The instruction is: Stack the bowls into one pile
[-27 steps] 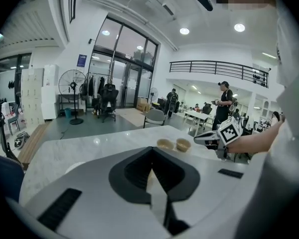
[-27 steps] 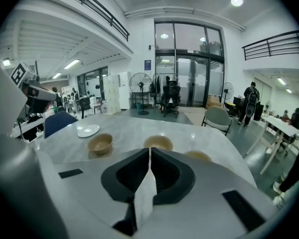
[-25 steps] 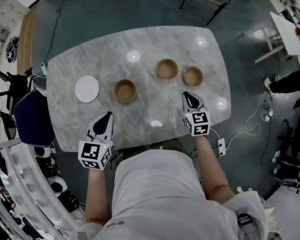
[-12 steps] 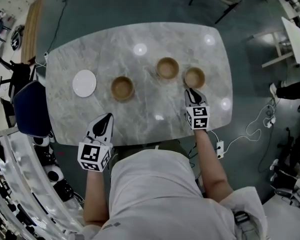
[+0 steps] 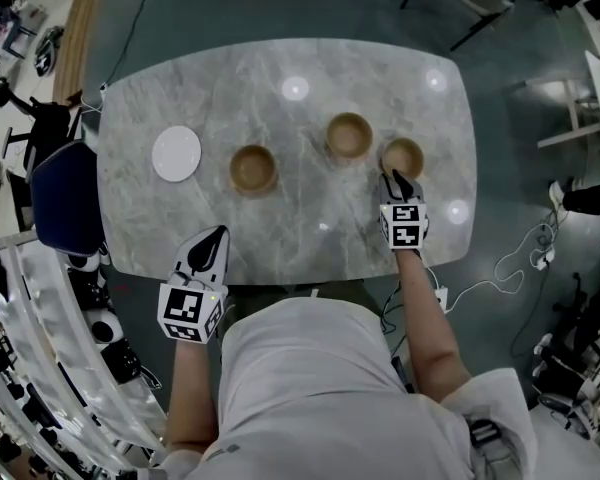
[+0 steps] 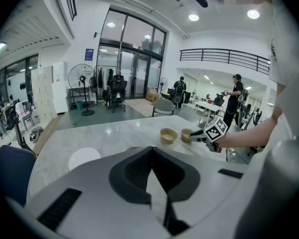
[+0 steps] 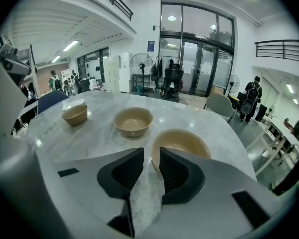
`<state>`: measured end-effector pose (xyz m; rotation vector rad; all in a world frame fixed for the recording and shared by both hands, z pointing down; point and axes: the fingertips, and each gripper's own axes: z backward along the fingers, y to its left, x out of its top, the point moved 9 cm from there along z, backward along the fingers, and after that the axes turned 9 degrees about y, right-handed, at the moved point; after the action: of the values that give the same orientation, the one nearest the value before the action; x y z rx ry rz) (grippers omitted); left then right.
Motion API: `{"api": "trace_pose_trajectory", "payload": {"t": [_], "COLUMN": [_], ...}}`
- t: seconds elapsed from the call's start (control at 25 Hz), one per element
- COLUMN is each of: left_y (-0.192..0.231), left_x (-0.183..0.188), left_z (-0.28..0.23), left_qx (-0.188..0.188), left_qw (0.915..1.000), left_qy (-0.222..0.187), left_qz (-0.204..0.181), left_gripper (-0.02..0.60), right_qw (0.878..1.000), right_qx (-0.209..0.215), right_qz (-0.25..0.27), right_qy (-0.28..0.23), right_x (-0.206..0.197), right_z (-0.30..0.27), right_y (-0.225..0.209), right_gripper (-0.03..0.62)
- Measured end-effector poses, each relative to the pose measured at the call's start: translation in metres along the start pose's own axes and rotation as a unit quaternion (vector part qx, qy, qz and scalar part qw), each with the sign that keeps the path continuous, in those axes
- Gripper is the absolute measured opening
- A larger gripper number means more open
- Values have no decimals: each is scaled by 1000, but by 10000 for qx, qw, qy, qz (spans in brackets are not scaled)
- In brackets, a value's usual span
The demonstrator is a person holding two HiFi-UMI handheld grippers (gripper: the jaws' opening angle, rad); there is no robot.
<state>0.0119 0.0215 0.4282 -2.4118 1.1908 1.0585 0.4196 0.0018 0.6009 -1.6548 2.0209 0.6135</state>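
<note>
Movement over the last second belongs to the right gripper (image 5: 392, 176) alone; it has slid forward across the grey marble oval table (image 5: 280, 230), from a spot short of the bowls to the near rim of the rightmost bowl (image 5: 404, 155), a round, tan, wooden one. Its own view shows the jaws a narrow gap apart, with that bowl's near-left rim just at the mouth of the gap, perhaps starting into it; nothing is clamped yet. The left gripper (image 5: 212, 236) has stayed at the near edge of the table, well apart from everything; its tips are together on nothing. The bowls themselves have not shifted on the table; the middle bowl (image 5: 349, 134), of the same wood, sits just beside the rightmost one; the leftmost bowl (image 5: 252, 168) stands apart, toward the white round plate (image 5: 175, 153); all three rest singly, so no stacking is done. I judge that the first pick-up is about to start; the rim should go deeper between the jaws before they pinch, or the bowl may tip or slip on the lift.
</note>
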Motion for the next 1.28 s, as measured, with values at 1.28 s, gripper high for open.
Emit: {"api": "trace_pose_trajectory", "payload": {"t": [1.28], "left_y": [13], "left_x": [-15], "left_z": [12], "left_qx": [118], "left_qw": [9996], "left_qy": [48], "left_qz": [252], "left_gripper": [2], "right_qw": [9937], "right_qx": [-394], "right_qz": [751], "right_qy": [739], "right_x": [0], "right_z": [-30], "right_y": [8], "right_gripper": [32]}}
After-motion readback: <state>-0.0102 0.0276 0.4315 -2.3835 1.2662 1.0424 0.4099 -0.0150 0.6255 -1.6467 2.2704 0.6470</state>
